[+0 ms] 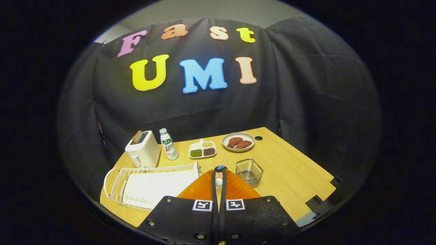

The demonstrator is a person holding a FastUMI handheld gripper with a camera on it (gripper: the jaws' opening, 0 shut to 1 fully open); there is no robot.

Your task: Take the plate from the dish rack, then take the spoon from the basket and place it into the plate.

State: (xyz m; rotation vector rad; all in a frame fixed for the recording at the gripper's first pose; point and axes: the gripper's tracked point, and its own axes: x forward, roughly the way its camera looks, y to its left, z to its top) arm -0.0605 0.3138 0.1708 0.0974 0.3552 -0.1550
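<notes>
Between the fingers: the hand-held gripper [218, 177] is drawn almost together, clamped on something thin with a pale bit and a blue tip showing in the slit; I judge this to be the spoon [219, 179], though too little shows to be sure.
Gripper view, plate: an orange plate [238, 189] lies right under and just ahead of the fingers, its rim fanning out on both sides of them, near the front edge of the worktop [293, 170].
Rack: the white dish rack [150, 185] sits at the worktop's front left, just beside the plate, with no plate standing in it.
Basket: the wire basket [249, 172] stands just right of the fingertips, near the plate's far rim; it looks empty.
Step in hand: plate seems already out of the rack and the spoon out of the basket, so this is likely the placing step.
Next move: lower the tips onto the plate's middle, then part the fingers so the spoon rests inside the rim.
Risk: a release too near the rim could let it slide onto the worktop.
Far edge: toaster [143, 151], bottle [168, 144], a divided tray [202, 149] and a dish [238, 142] of brown pieces, well apart from the work.
</notes>
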